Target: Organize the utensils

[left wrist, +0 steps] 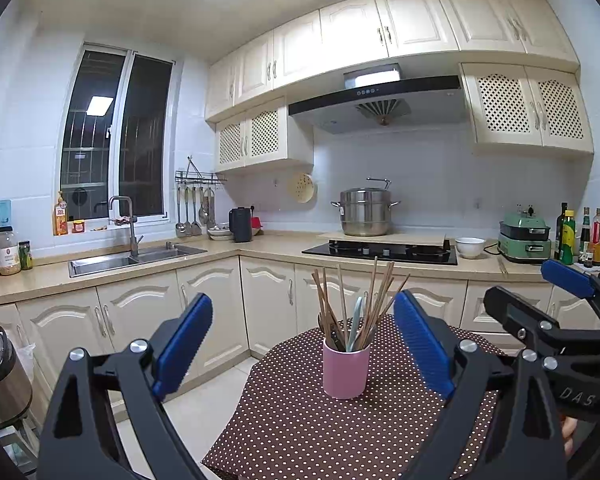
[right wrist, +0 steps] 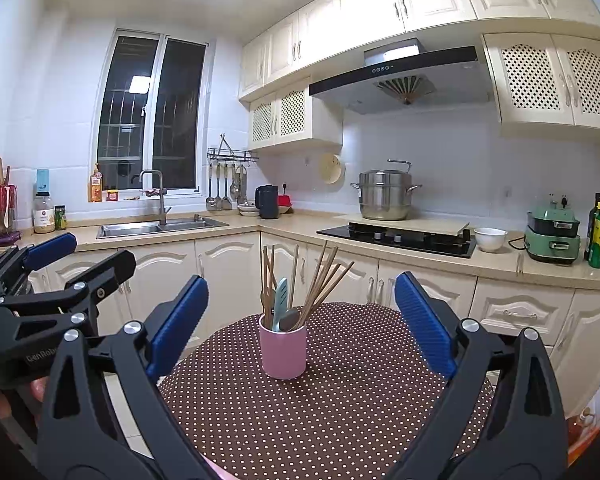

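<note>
A pink cup (left wrist: 346, 372) (right wrist: 283, 354) stands upright on a round table with a brown dotted cloth (left wrist: 300, 420) (right wrist: 340, 400). Several wooden chopsticks (left wrist: 374, 296) (right wrist: 324, 280) and a pale green utensil (left wrist: 356, 320) (right wrist: 280, 300) stick up out of it. My left gripper (left wrist: 302, 298) (right wrist: 96, 250) is open and level, short of the cup, with nothing between its blue pads. My right gripper (right wrist: 302, 280) (left wrist: 536, 284) is beside it on the right, also open and holding nothing. The cup lies ahead of both, between their fingers in each view, and apart from them.
Kitchen counters run along the far walls, with a sink (left wrist: 136, 258), a black hob (left wrist: 380, 252), a steel pot (left wrist: 364, 212) and a white bowl (left wrist: 470, 246). White floor (left wrist: 204, 400) lies between table and cabinets. A cooker (left wrist: 0, 376) stands at the left.
</note>
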The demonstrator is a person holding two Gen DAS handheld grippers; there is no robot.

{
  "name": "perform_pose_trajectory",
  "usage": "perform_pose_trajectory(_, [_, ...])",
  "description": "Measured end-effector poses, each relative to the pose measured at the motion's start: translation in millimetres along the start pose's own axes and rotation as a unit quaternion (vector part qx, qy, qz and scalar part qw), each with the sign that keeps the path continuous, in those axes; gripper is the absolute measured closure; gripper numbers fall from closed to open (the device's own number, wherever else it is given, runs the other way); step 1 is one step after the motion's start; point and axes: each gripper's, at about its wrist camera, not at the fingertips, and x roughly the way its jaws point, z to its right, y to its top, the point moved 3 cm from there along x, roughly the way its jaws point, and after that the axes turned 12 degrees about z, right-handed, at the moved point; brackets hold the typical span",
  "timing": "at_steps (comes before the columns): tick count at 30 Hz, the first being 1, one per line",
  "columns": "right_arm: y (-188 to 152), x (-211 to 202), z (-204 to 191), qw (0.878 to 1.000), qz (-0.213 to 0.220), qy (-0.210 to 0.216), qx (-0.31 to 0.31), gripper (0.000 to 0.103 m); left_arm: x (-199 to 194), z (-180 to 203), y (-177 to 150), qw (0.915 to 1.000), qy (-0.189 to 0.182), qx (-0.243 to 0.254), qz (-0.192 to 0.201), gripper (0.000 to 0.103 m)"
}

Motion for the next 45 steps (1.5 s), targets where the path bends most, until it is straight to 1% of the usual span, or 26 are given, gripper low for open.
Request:
perform_pose_trajectory(5, [0, 0, 1, 1.0, 0.0, 0.0, 0.0, 0.01, 0, 3, -2, 1.0, 0.002, 0.002, 0.006, 0.013])
perform_pose_trajectory(29, [-11, 7, 7, 1.0, -0.015, -0.002, 0.01, 0.01, 14, 7, -15, 0.9999, -0.003, 0.011, -0.007, 0.013])
perform_pose_trajectory(45, [-13, 7, 6, 1.0, -0.017, -0.004, 0.011, 0.01, 17, 8, -18, 0.9998, -0.004, 0.016, -0.01, 0.013])
